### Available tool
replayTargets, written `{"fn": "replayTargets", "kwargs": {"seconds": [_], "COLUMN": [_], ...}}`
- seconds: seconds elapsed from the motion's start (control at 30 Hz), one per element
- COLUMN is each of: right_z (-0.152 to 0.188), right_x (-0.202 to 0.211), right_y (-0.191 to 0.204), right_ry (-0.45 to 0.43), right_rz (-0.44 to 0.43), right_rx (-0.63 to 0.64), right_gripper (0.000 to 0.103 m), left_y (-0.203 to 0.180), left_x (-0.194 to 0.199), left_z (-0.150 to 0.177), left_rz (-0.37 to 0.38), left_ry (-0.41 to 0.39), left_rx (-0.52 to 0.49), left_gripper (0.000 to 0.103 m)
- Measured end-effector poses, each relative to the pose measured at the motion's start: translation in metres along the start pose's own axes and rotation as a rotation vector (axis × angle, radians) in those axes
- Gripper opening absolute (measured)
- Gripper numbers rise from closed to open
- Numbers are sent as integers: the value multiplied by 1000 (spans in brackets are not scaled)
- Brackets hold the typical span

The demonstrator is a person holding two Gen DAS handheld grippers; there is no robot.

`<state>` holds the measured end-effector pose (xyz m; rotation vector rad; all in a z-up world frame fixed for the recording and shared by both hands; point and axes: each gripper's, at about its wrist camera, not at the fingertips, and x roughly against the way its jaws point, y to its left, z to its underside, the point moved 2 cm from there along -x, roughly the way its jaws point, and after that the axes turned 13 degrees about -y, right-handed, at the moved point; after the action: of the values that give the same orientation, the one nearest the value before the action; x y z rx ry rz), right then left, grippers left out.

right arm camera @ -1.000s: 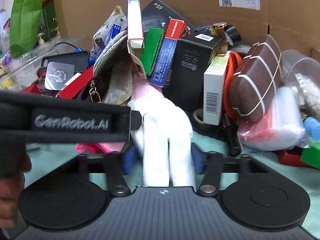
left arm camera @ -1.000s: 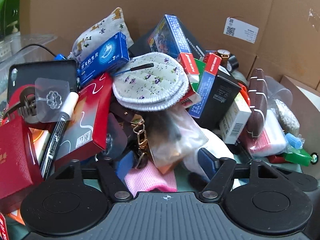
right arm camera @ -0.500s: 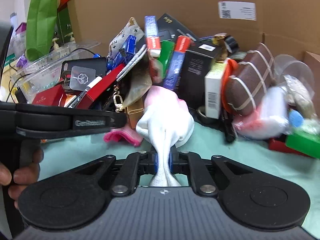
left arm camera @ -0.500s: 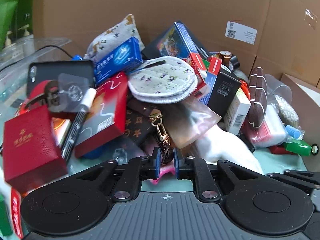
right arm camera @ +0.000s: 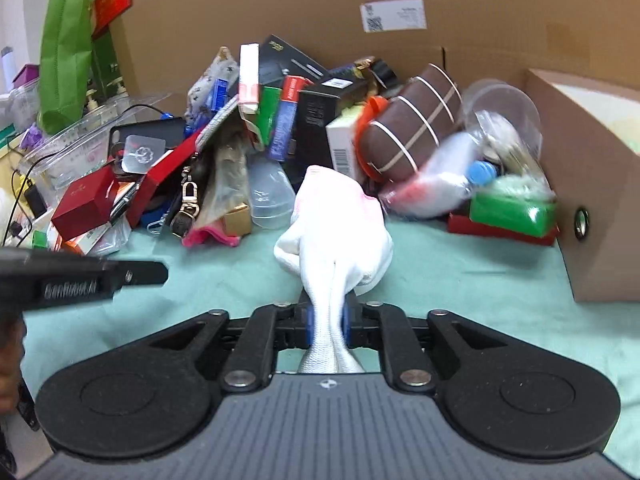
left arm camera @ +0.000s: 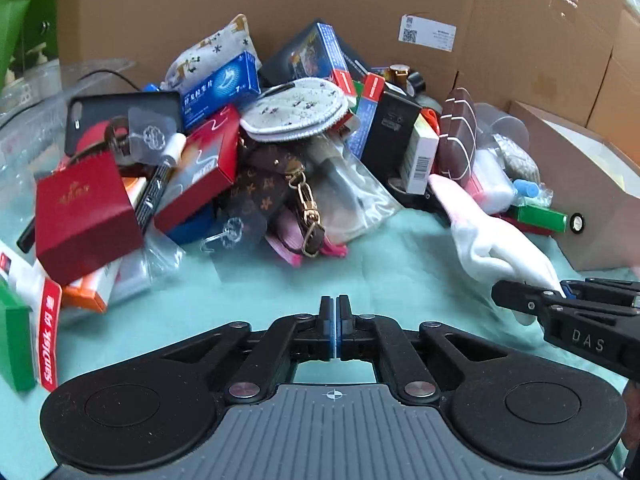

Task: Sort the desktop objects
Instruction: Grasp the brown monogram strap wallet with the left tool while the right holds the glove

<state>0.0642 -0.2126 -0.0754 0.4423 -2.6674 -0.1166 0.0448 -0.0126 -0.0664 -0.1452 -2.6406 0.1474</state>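
The green box (right arm camera: 514, 210) and plastic bags (right arm camera: 448, 176) at far right are motion-blurred; their contents cannot be told.

White glove (right arm camera: 334, 236), bunched, off the pile

We are holding the left gripper (left arm camera: 336, 322) low over the mat, fingers pressed together, gripping nothing; the right gripper (right arm camera: 327, 322) is clamping white cloth.
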Motion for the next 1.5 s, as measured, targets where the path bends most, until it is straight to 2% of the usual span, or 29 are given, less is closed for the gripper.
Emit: {"fn": "replayTargets", "kwargs": {"seconds": [0.03, 0.1, 0.13, 0.2, 0.3, 0.43, 0.47, 0.5, 0.53, 0.57, 0.6, 0.73, 0.8, 0.87, 0.93, 1.0, 1.07, 1.1, 1.13, 1.2, 1.33, 1.47, 1.5], "right_z": [0, -1, -1, 0, 1, 3, 3, 3, 4, 4, 4, 4, 3, 3, 3, 3, 4, 4, 4, 4, 3, 3, 3], "right_x": [-1, 0, 1, 3, 0, -5, -6, -6, -7, -7, -9, -11, -8, -5, -3, -1, 1, 1, 2, 2, 1, -4, -5], "right_y": [0, 2, 4, 8, 8, 9, 9, 9, 10, 10, 10, 10, 11, 11, 9, 8, 7, 7, 7, 7, 8, 5, 4], "right_ry": [-3, -13, -18, -29, -23, -8, -6, -4, -3, -3, 2, 13, 8, 3, 1, -2, -4, -4, -5, -7, -4, 7, 10], "right_rz": [6, 11, 10, 0, 2, 5, 4, 3, 2, -1, -7, -27, -23, -24, -20, -16, -17, -15, -15, -16, -18, -10, -11], "right_rx": [3, 11, 18, 32, 25, 18, 17, 18, 19, 21, 22, 11, 27, 39, 30, 18, 10, 6, 6, 9, 11, 4, 0], "right_gripper": [25, 38, 45, 48, 49, 49, 49, 49, 49, 49, 48, 25, 20, 18, 18, 18, 21, 22, 22, 22, 25, 29, 30], "left_y": [1, 3, 4, 6, 5, 6, 7, 7, 6, 5, 6, 5, 3, 0, -10, -21, -25, -24, -20, -12, -2, -5, -6], "left_x": [-1, -4, -7, -12, -23, -45, -50, -52, -51, -50, -49, -28, -11, 7, 23, 33, 34, 31, 24, 7, -26, -45, -50], "left_z": [-1, -6, -10, -18, -28, -32, -31, -31, -31, -31, -32, -38, -42, -47, -48, -44, -39, -38, -38, -38, -32, -25, -24], "left_rz": [-15, -64, -73, -89, -100, -103, -97, -105, -97, -73, -75, -57, -36, 54, 103, 107, 72, 35, -2, -46, -61, -54, -52], "left_ry": [-18, -48, -65, -93, -106, -83, -74, -71, -71, -63, -58, -93, -122, -119, -126, -124, -127, -137, -144, -135, -70, -50, -47], "left_rx": [7, 13, 20, 24, 8, 21, 28, 21, 5, 2, 7, -2, -20, 5, -14, -54, -78, -80, -70, -36, -12, -6, -6], "left_gripper": [25, 40, 44, 50, 50, 50, 47, 20, 10, 5, 5, 3, 0, 0, 0, 0, 0, 22, 24, 34, 38, 44, 42]}}
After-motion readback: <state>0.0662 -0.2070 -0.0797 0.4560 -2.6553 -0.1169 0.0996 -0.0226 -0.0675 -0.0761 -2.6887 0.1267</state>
